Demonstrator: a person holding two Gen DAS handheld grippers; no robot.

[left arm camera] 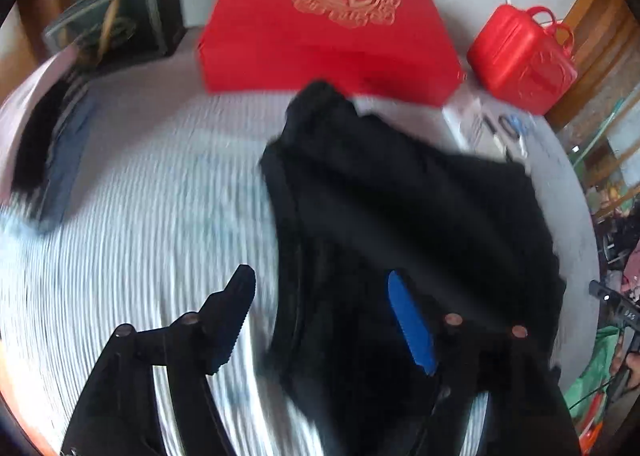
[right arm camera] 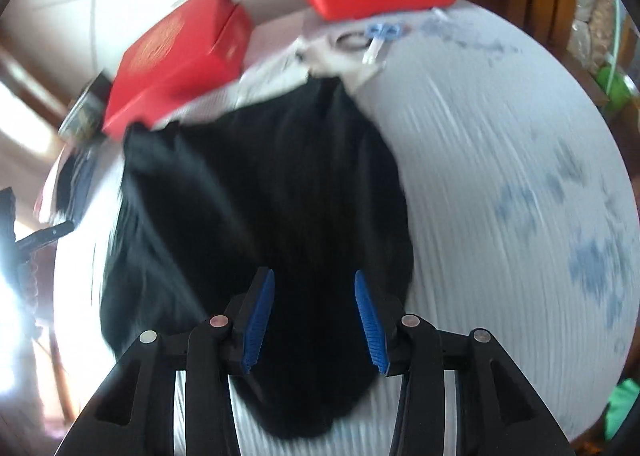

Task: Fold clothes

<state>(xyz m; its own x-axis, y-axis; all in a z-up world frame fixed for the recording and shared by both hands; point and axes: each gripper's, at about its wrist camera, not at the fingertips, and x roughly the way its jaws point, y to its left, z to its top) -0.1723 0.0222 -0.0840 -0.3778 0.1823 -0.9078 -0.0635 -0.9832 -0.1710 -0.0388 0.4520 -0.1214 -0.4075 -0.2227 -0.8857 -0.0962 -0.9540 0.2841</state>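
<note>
Both wrist views are motion-blurred, so fine detail is out.

My left gripper (left arm camera: 324, 320) is sitting wide open, nothing between the fingers. Its left finger is hanging over the striped cloth; its right finger, blue pad (left arm camera: 412, 330) showing, is hovering over the black garment's near-left part. I can't tell whether that pad is touching the fabric.

My right gripper (right arm camera: 315, 320) is also gaping, jaws roughly half spread, both blue pads (right arm camera: 370, 322) facing each other with only black fabric showing in the gap behind them. Nothing is pinched. It's pointing straight down the middle of the garment's near end.

The black garment (left arm camera: 400, 208) is lying spread on the round table (left arm camera: 576, 192), which is wearing a white striped tablecloth (left arm camera: 140, 224) with faint blue print. The garment's far corner is reaching up beside the big red box (left arm camera: 320, 36) with the gold emblem; whether it's touching the box I can't tell. Its right far edge is lying over a white printed sheet (left arm camera: 480, 124).

A red plastic carry case (left arm camera: 520, 56) with handles is standing at the table's far right, just beside the box. A dark green box (left arm camera: 120, 16) is sitting far left, and a dark folded pile (left arm camera: 52, 152) is lying at the left edge, well apart from the garment.
</note>
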